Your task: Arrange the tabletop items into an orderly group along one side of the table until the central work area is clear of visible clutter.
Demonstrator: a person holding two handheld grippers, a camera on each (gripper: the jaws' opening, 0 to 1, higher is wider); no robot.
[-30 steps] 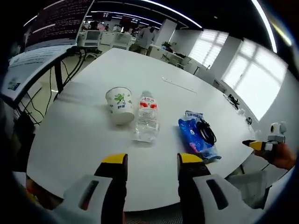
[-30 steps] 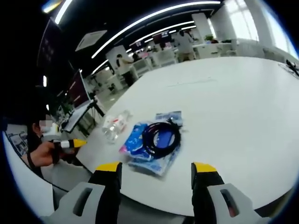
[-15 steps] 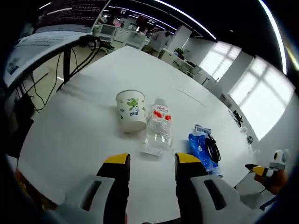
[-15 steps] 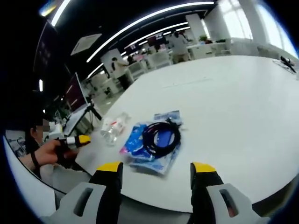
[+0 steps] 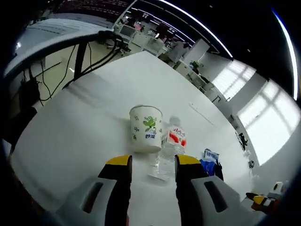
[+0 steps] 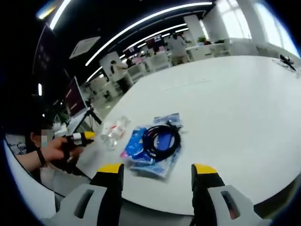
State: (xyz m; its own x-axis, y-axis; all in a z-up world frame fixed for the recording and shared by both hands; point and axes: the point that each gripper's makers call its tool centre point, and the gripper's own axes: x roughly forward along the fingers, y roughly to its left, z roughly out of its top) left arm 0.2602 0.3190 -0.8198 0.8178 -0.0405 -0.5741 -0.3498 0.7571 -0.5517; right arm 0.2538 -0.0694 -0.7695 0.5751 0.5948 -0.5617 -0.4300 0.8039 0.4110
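Note:
On the white table [image 5: 84, 113] a white paper cup with green leaves [image 5: 145, 128] stands upright. A clear plastic bottle with a red label [image 5: 168, 148] lies on its side right beside the cup. My left gripper [image 5: 151, 162] is open just short of both, nothing between its jaws. Further right lies a blue packet [image 5: 208, 165]. In the right gripper view that blue packet [image 6: 141, 148] carries a coiled black cable [image 6: 162, 139], with the bottle [image 6: 114, 130] to its left. My right gripper [image 6: 157, 169] is open in front of the packet, holding nothing. The left gripper [image 6: 77, 137] shows in a hand at left.
The round table [image 6: 235, 94] stretches wide and bare behind the items. A desk with hanging black cables [image 5: 75, 52] stands off the table's left edge. People and office desks [image 6: 155, 52] are far behind. The right gripper's yellow tip [image 5: 261, 200] shows at lower right.
The left gripper view has closed in toward the cup and bottle and swung left, so the packet sits nearer the edge. The right gripper view has hardly changed.

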